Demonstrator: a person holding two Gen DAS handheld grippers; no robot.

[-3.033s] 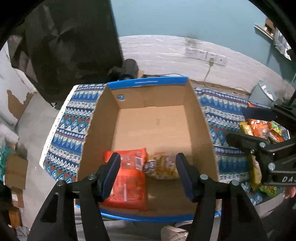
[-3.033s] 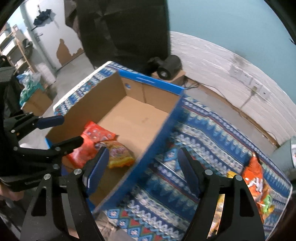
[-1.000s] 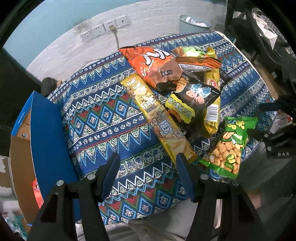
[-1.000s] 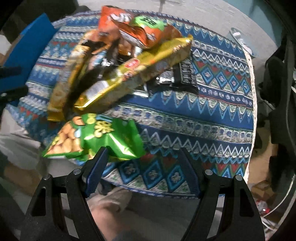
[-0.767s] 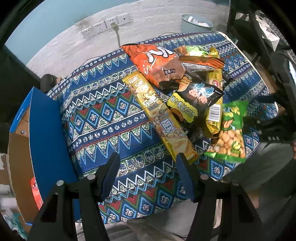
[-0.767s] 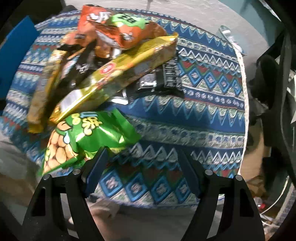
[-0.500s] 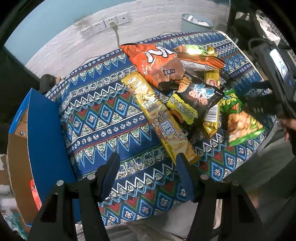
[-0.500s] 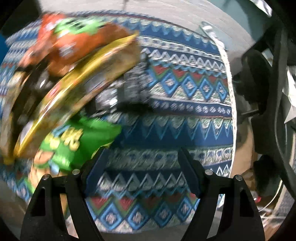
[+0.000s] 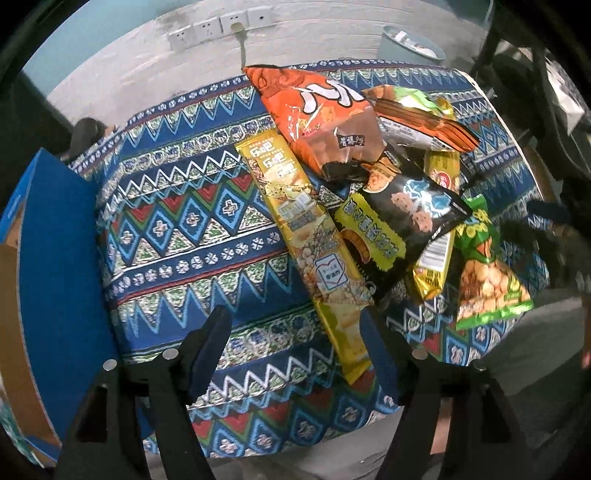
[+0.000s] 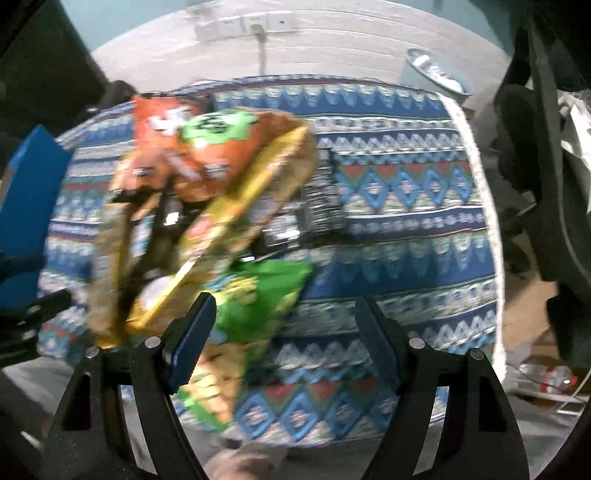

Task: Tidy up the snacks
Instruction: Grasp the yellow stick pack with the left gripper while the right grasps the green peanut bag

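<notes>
A heap of snack bags lies on the patterned cloth: a long yellow bag (image 9: 314,240), an orange bag (image 9: 317,118), a black bag (image 9: 410,206) and a green peanut bag (image 9: 487,273) at the near right edge. My left gripper (image 9: 299,339) is open and empty above the cloth, with the end of the yellow bag between its fingers in view. My right gripper (image 10: 284,325) is open and empty just over the green peanut bag (image 10: 255,302); that view is blurred. The blue cardboard box (image 9: 48,266) stands at the left.
The cloth-covered table (image 9: 177,229) ends close to me and at the right edge (image 10: 480,206). A grey bin (image 9: 413,44) stands on the floor behind. Wall sockets (image 9: 218,26) are at the back. A dark chair (image 10: 535,110) is at the right.
Both grippers swung from the box over to the snack heap. The right gripper has turned and come close over the green peanut bag, which shifted near the table edge. The left hardly moved in the last second.
</notes>
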